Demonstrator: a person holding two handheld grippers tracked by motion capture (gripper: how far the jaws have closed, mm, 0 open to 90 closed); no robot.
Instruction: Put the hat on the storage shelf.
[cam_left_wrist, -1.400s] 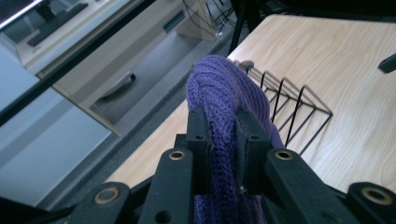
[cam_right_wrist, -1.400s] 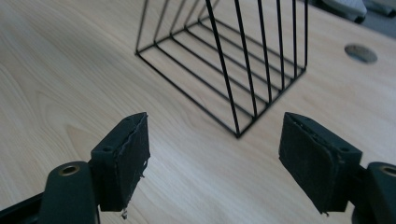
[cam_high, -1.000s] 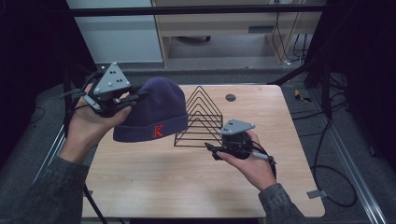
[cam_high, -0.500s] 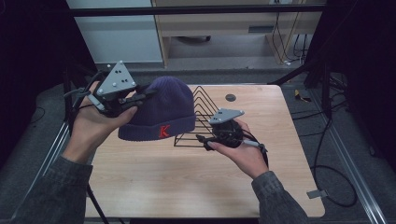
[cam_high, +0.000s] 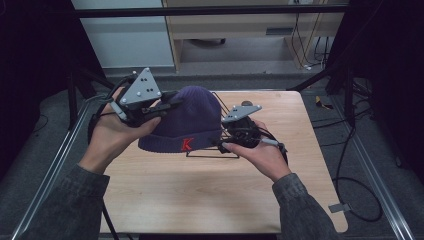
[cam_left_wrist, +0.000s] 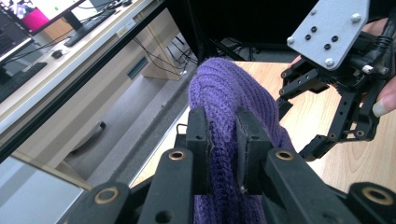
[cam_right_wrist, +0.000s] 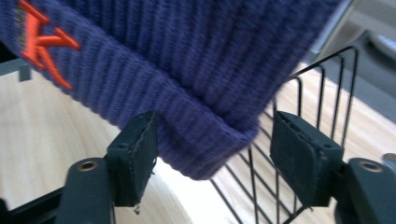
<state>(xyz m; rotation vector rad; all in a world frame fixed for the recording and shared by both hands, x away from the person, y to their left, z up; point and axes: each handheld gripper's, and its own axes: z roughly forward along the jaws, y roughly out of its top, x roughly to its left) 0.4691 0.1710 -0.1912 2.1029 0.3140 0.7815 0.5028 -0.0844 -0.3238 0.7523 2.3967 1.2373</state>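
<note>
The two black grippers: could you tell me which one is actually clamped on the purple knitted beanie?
The left gripper: its fingers pinch the purple knitted beanie, while the right gripper stands open around the cuff.

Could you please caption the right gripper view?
Open tool at a purple hat's cuff, above a wire rack.

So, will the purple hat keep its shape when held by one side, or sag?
The hat is ribbed knit, so it is probably soft and floppy: in the left gripper view its fabric bunches between the left gripper pads. It looks light, since this single pinch carries it above the table. The knit could snag on the wire rack beside it.
</note>
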